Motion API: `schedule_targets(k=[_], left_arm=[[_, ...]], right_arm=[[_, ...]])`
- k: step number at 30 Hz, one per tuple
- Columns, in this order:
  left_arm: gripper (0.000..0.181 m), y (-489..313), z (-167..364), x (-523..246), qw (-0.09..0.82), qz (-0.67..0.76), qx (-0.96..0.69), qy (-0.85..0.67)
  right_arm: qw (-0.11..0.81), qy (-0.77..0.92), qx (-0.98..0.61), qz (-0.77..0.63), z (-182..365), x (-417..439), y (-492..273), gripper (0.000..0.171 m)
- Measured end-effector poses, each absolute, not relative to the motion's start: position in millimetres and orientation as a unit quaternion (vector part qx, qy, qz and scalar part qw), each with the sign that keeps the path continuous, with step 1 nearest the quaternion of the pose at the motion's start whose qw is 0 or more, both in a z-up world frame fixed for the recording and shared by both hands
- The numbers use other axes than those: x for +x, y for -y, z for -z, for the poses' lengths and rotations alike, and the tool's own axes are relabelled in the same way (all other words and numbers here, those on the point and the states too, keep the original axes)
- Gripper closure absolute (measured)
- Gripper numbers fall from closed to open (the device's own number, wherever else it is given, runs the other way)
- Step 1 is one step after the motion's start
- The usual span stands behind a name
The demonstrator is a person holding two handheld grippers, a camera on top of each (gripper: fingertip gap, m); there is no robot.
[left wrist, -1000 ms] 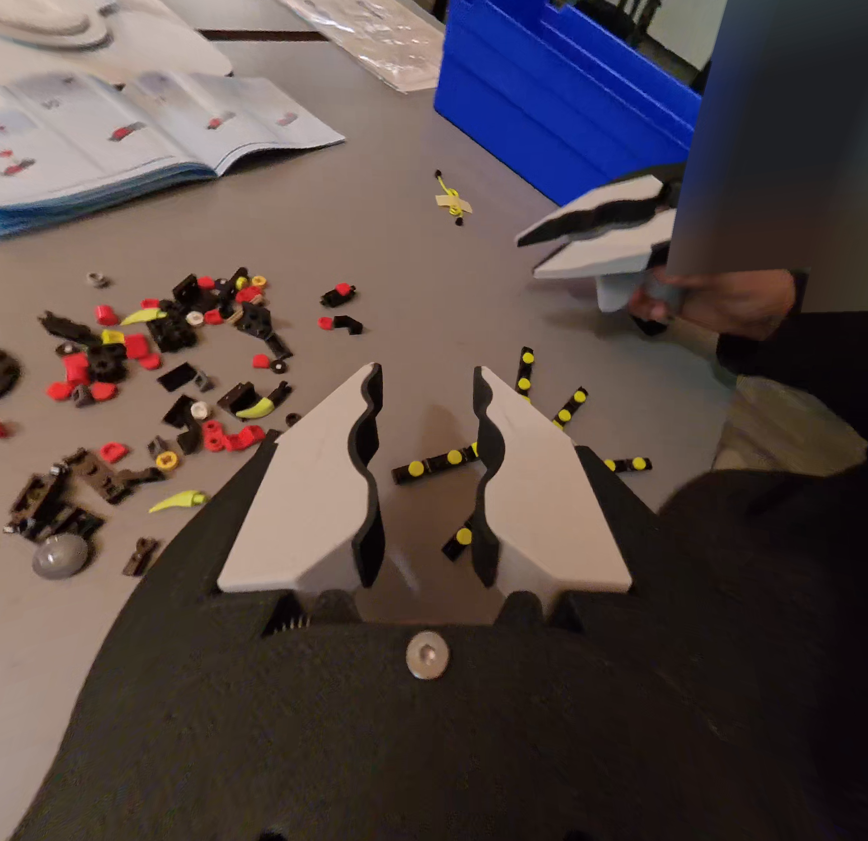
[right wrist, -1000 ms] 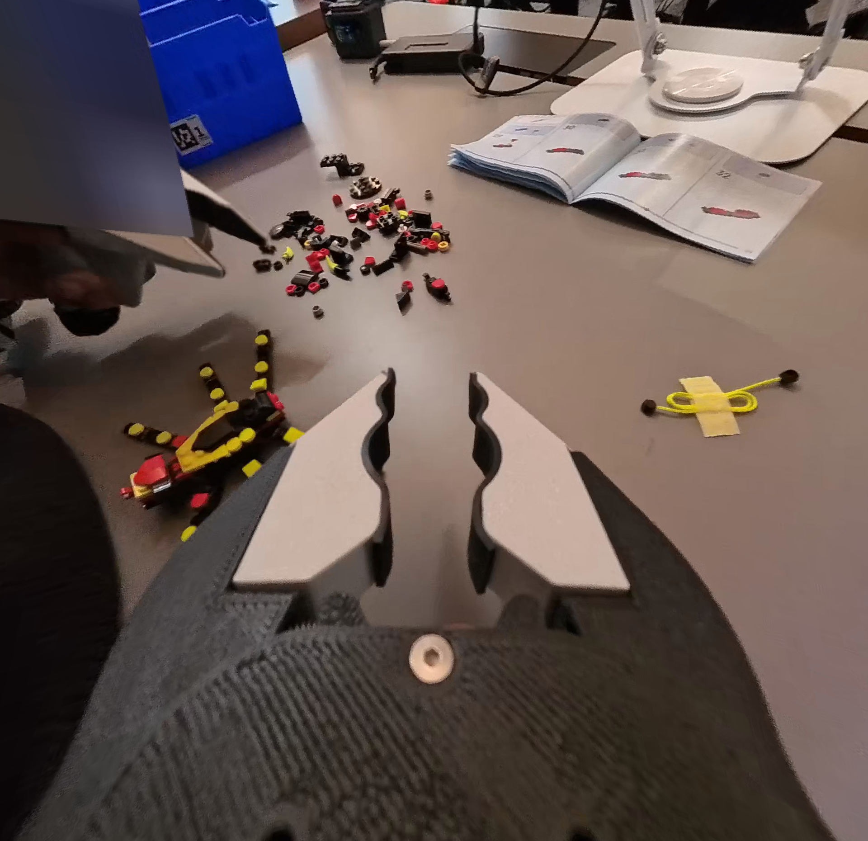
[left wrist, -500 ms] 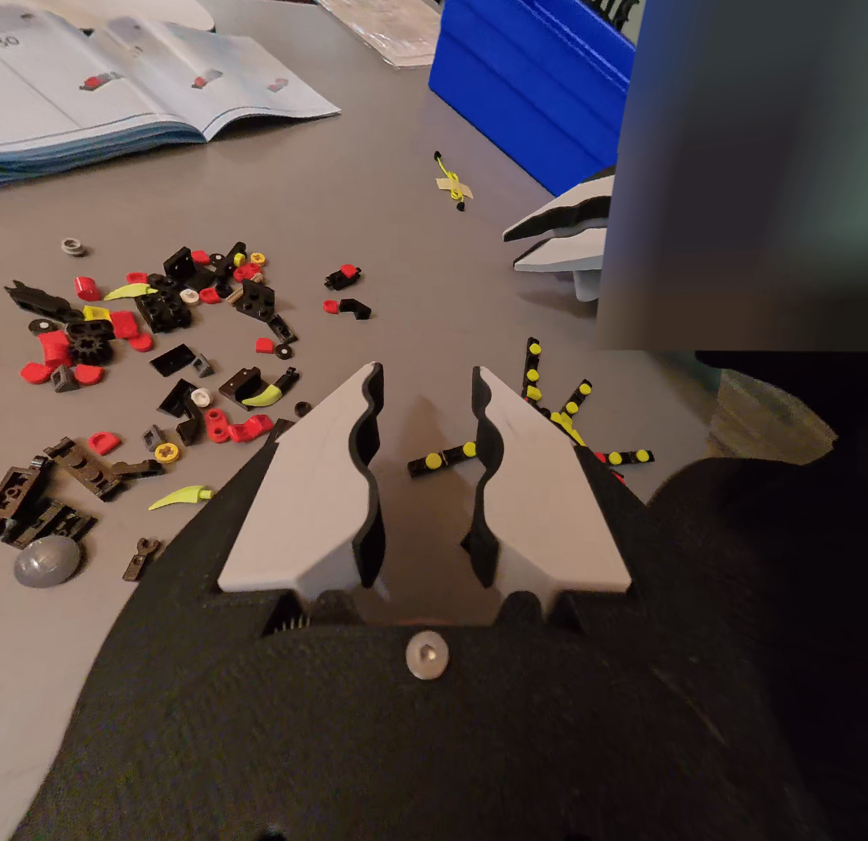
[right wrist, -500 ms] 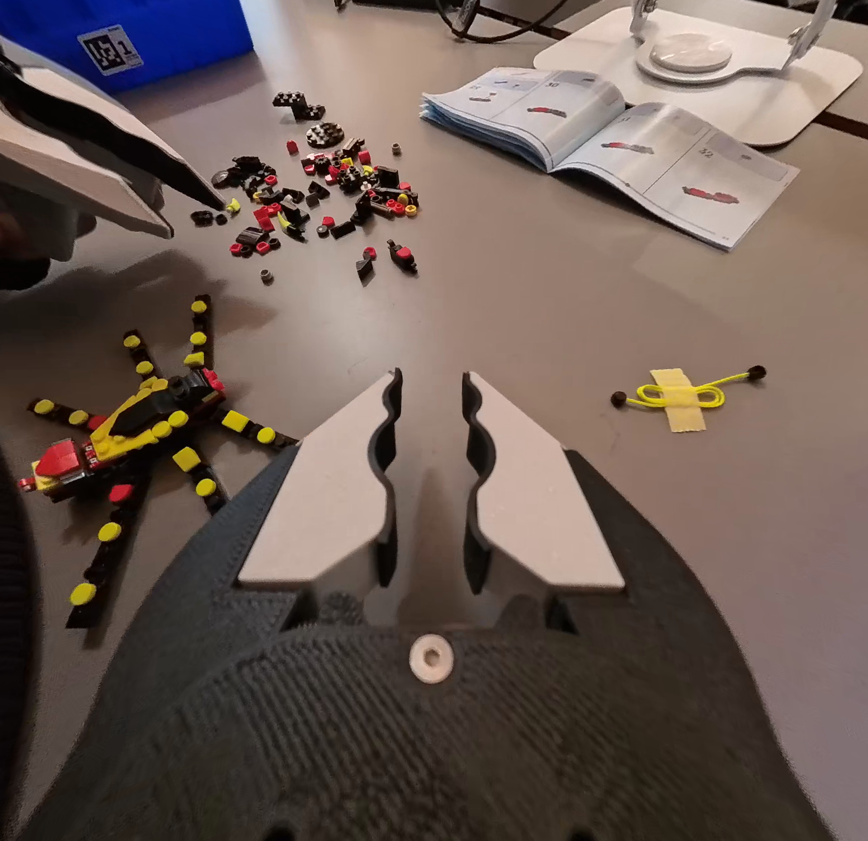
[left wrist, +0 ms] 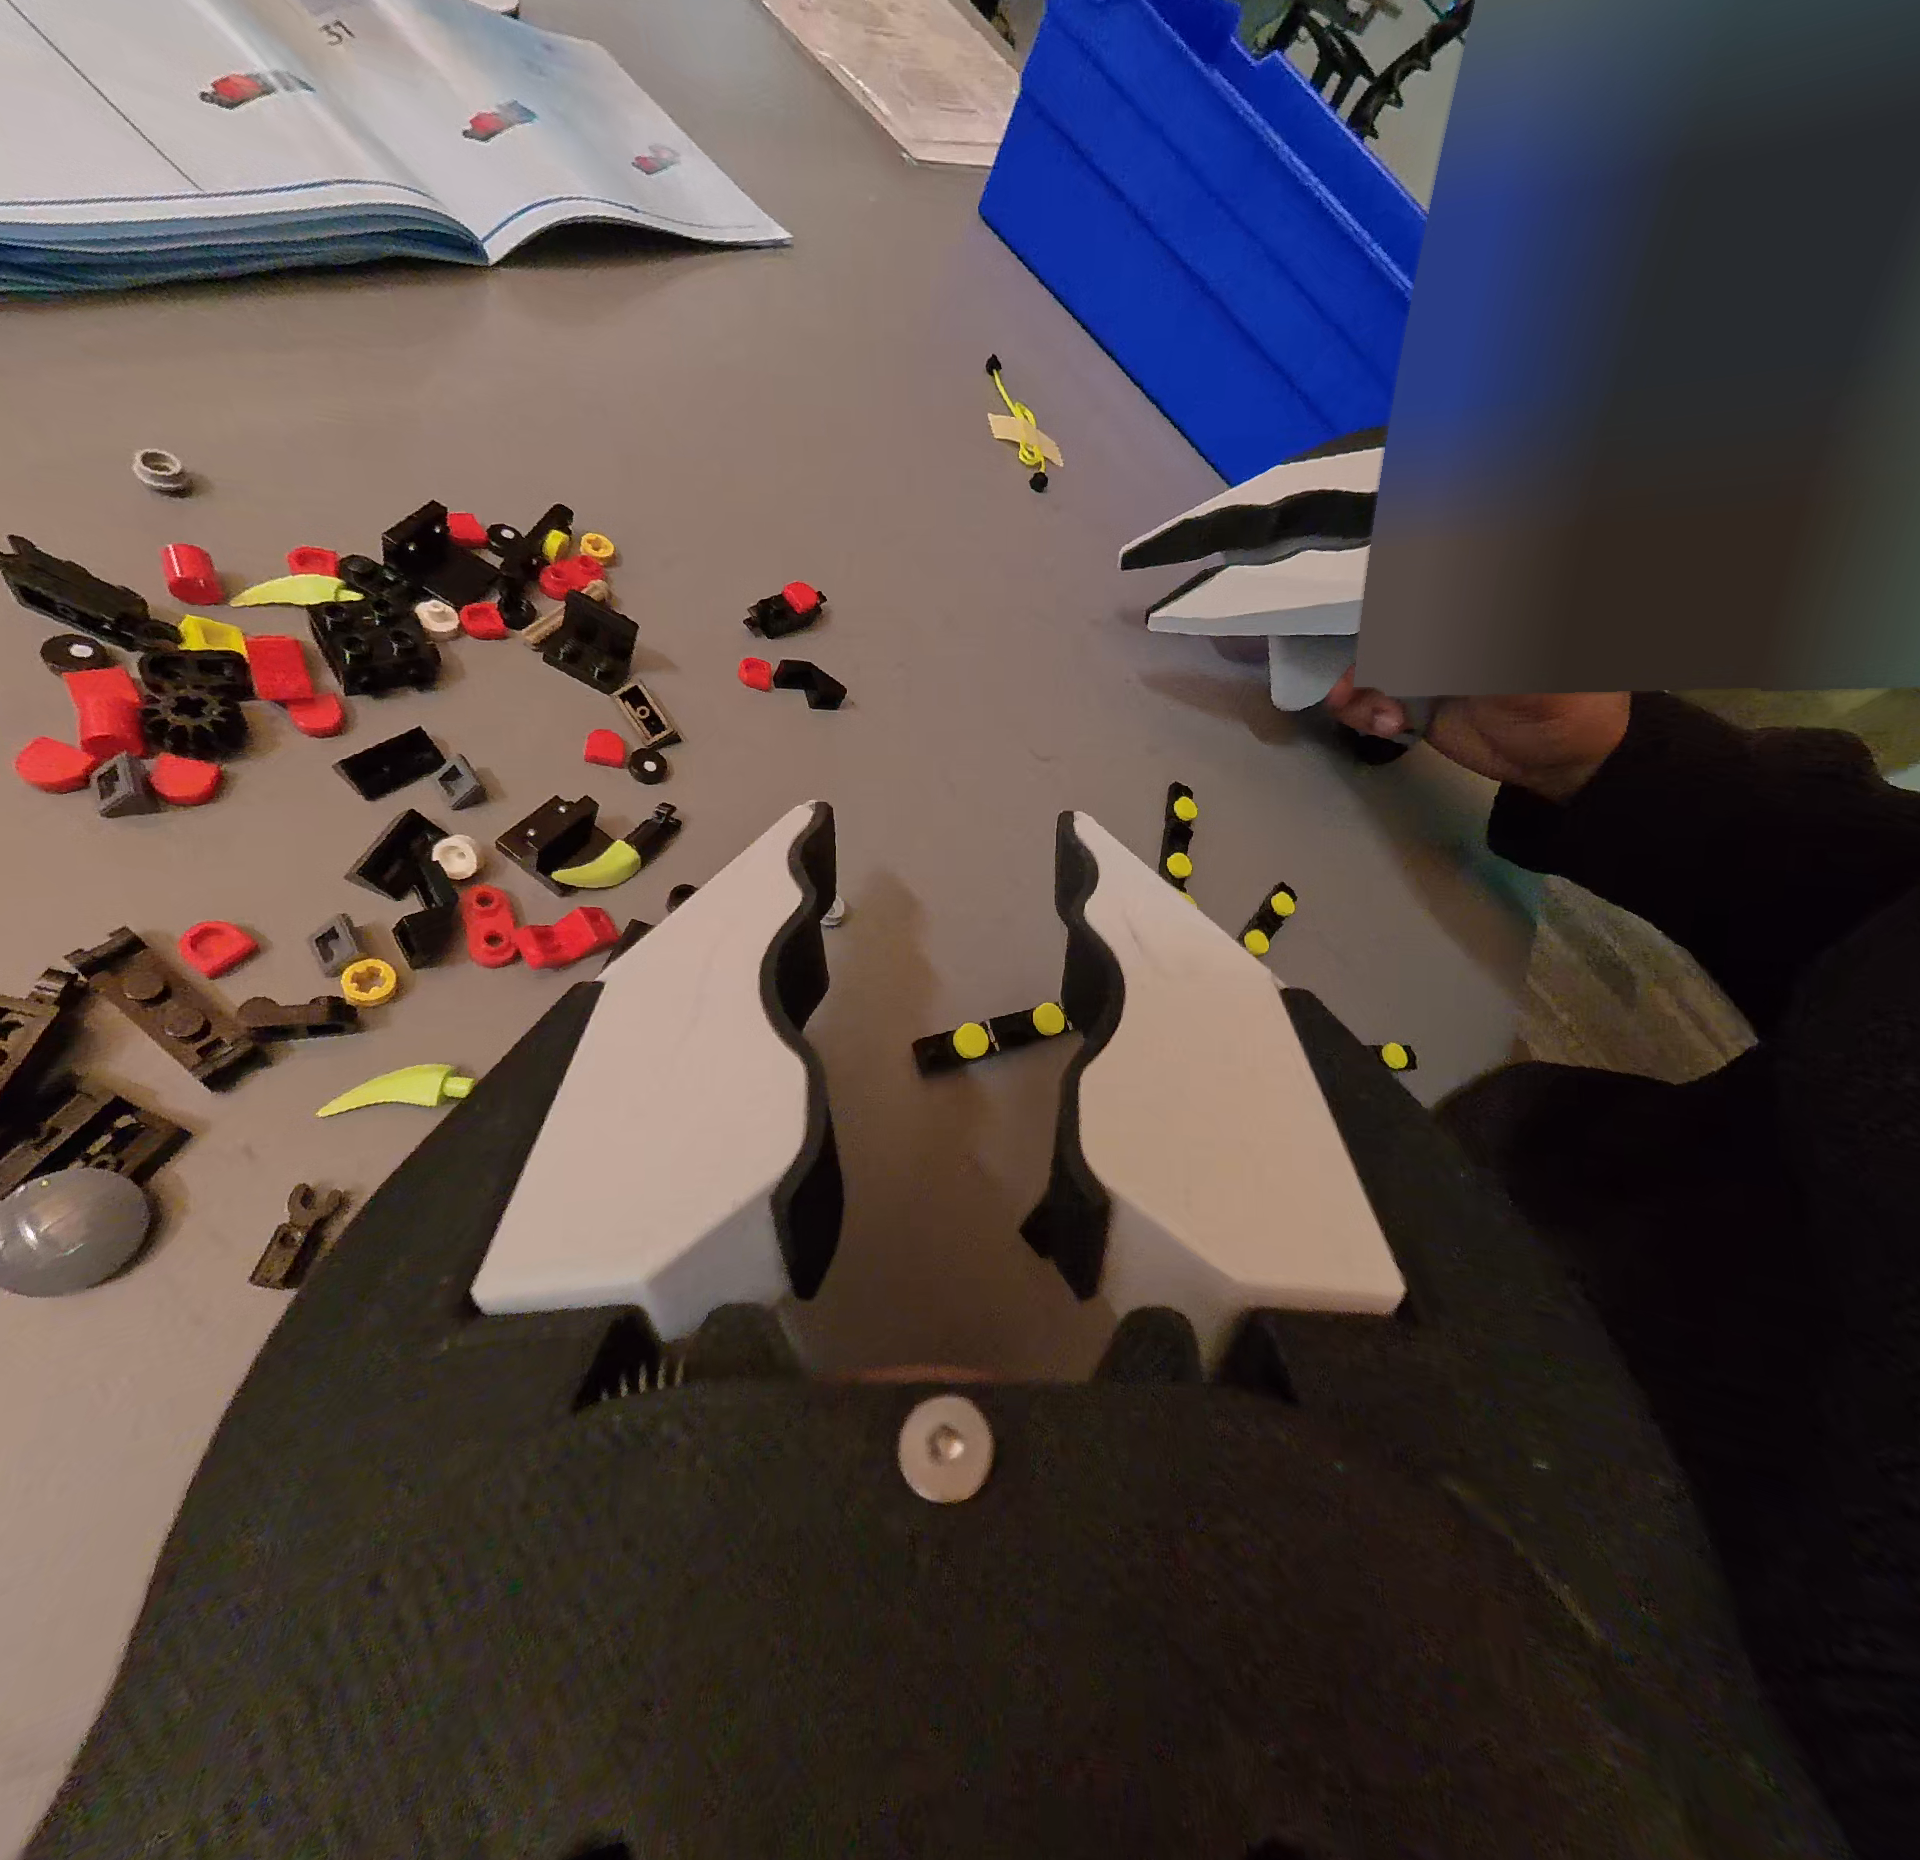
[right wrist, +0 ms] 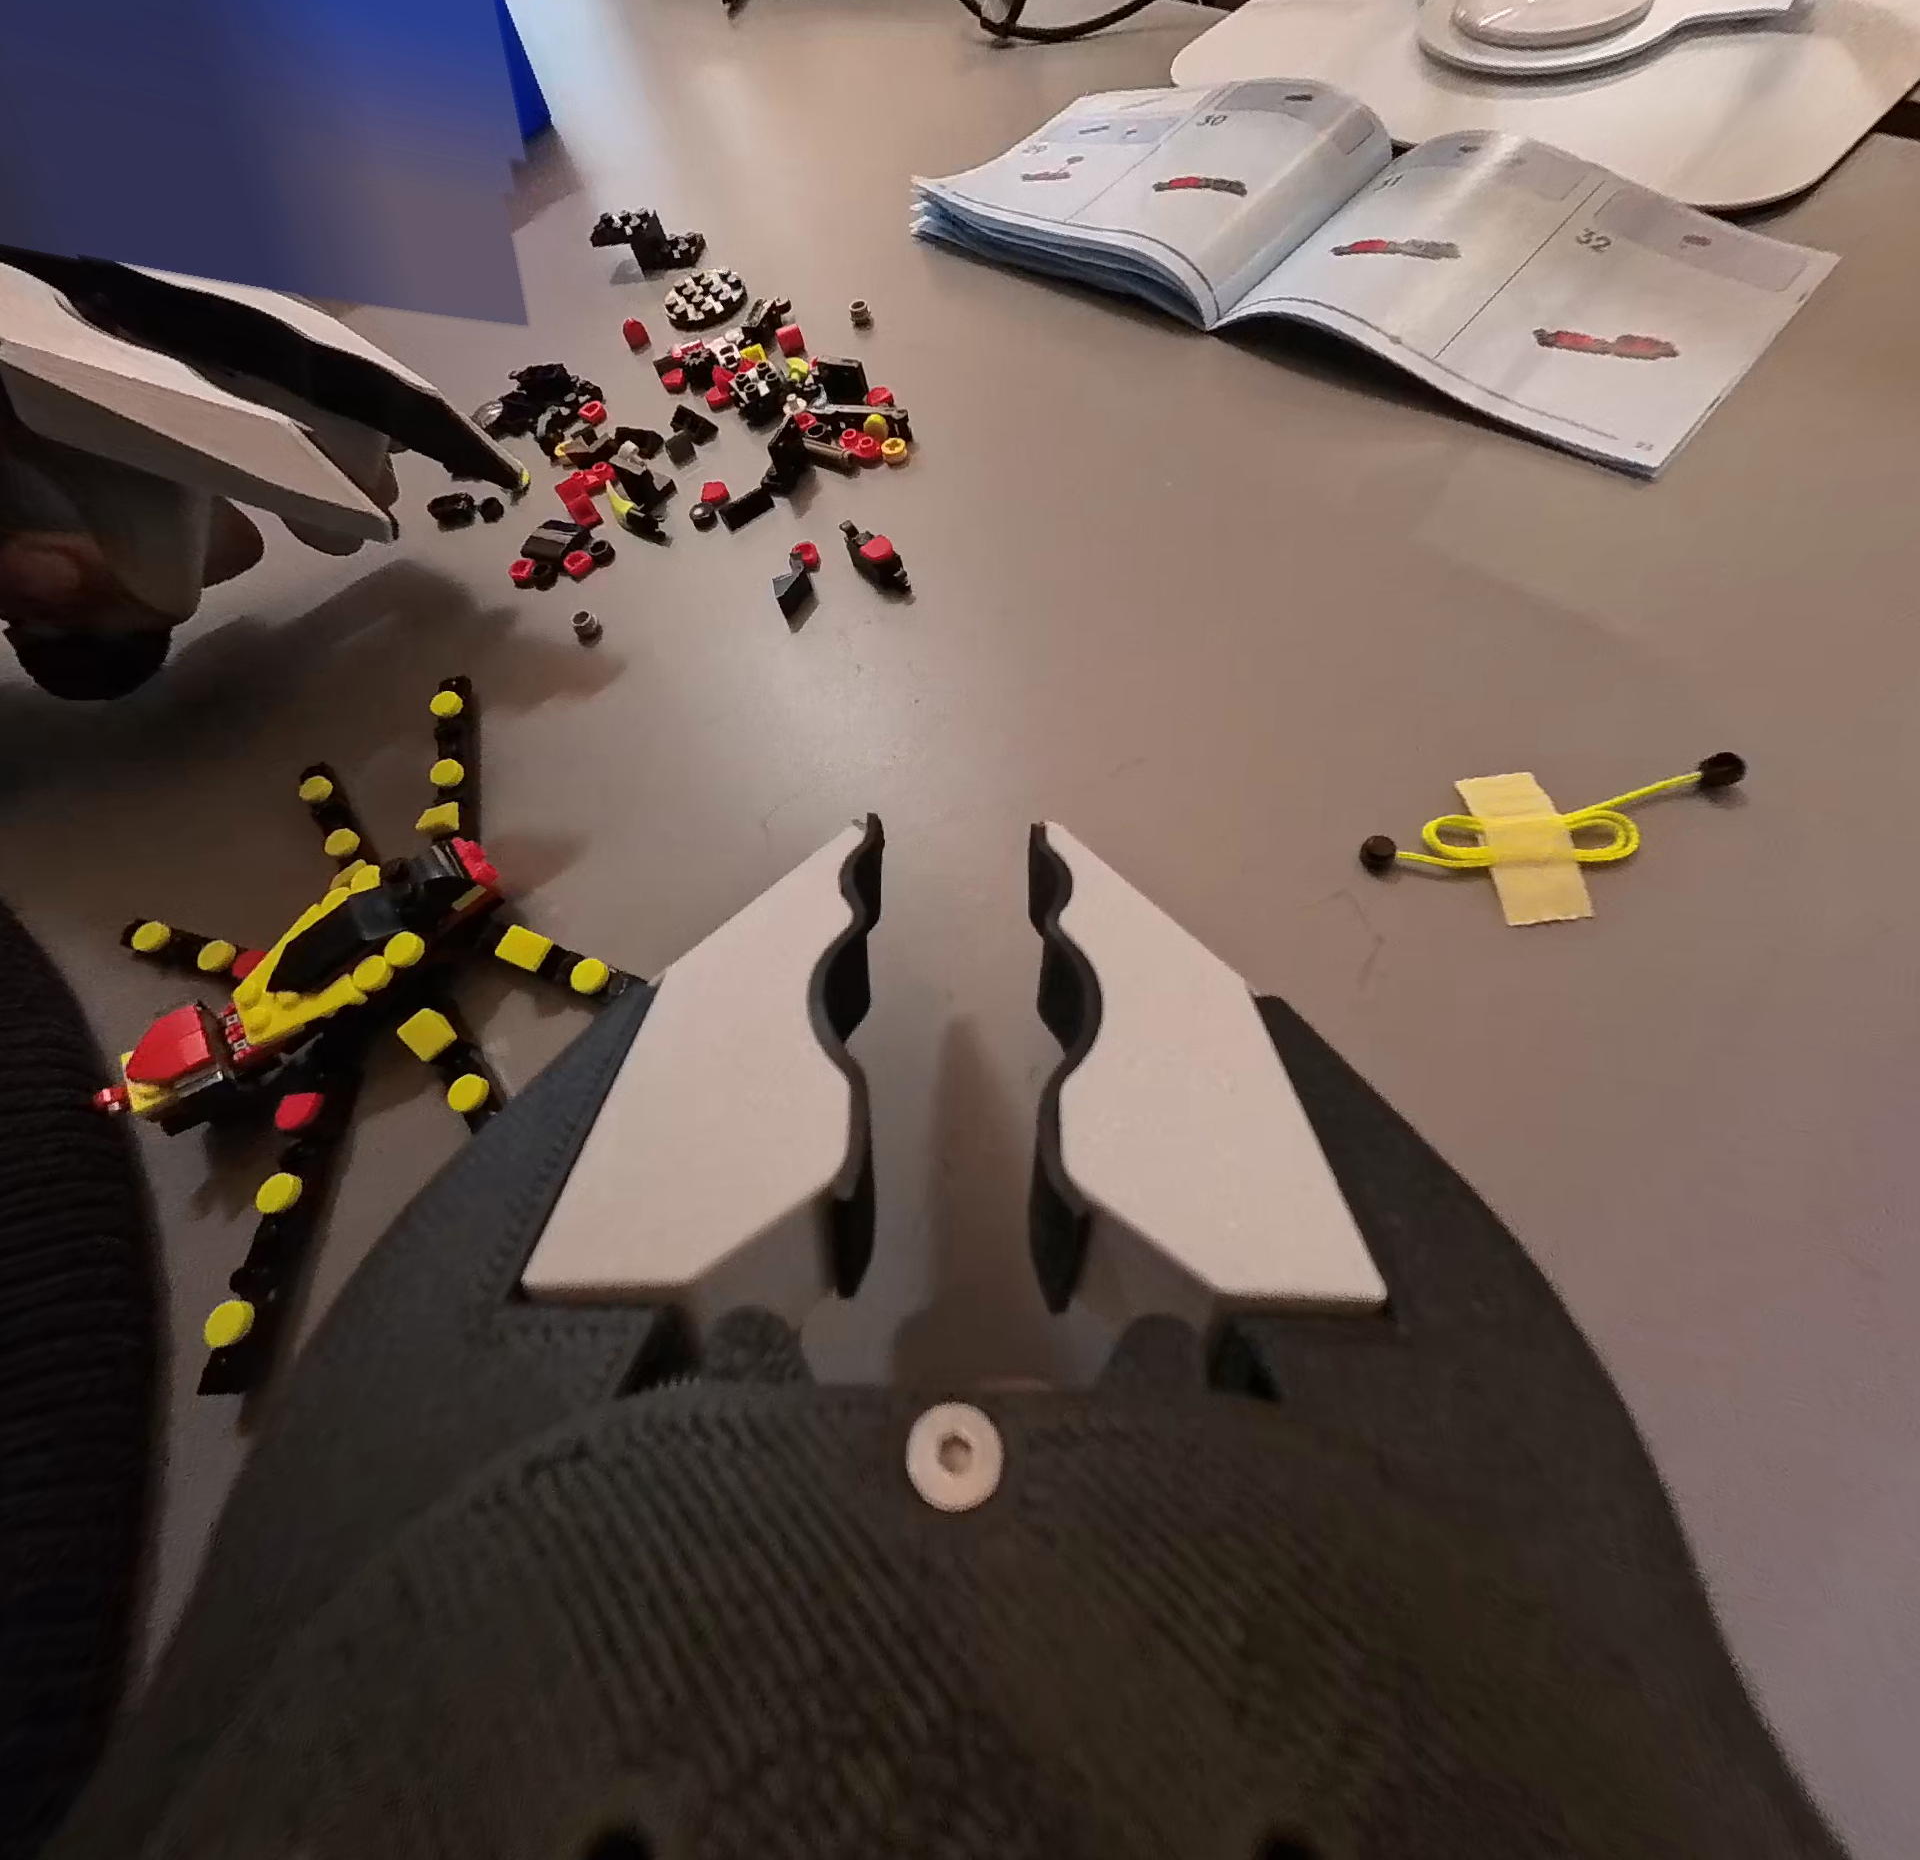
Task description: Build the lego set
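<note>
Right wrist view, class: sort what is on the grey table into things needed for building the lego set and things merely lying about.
Needed:
- black-and-yellow spider-like lego model
- pile of loose red, black and yellow bricks
- open pale-blue instruction booklet

Lying about:
- taped yellow elastic cord
- blue plastic bin
- black cable

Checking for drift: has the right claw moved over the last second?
Yes. The right claw has moved forward and probably lower: in its own view the open booklet and the spider model both look larger than a second ago.
</note>
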State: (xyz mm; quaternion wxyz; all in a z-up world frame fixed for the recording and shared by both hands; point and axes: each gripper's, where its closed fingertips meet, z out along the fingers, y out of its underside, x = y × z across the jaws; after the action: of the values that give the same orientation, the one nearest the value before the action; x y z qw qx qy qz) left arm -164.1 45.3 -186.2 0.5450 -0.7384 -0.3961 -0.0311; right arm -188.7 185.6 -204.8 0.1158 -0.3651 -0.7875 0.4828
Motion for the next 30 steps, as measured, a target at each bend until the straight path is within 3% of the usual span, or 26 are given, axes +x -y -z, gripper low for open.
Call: schedule_targets(k=[6,13,19,22,30], left_arm=[[0.140,-43,186,-166,0.546,0.029,-0.736,0.399],[0.155,33,167,-221,0.530,-0.184,-0.701,0.441],[0.158,65,176,-235,0.490,-0.218,-0.697,0.476],[0.181,74,181,-237,0.466,-0.237,-0.706,0.478],[0.181,98,190,-244,0.430,-0.254,-0.696,0.515]], right_arm=[[0.099,0.782,-0.379,-0.485,206,-191,-187,0.144],[0.086,0.776,-0.388,-0.490,206,-192,-189,0.145],[0.077,0.772,-0.393,-0.494,206,-193,-189,0.145],[0.077,0.771,-0.394,-0.495,206,-193,-190,0.145],[0.072,0.769,-0.398,-0.495,206,-194,-190,0.146]])
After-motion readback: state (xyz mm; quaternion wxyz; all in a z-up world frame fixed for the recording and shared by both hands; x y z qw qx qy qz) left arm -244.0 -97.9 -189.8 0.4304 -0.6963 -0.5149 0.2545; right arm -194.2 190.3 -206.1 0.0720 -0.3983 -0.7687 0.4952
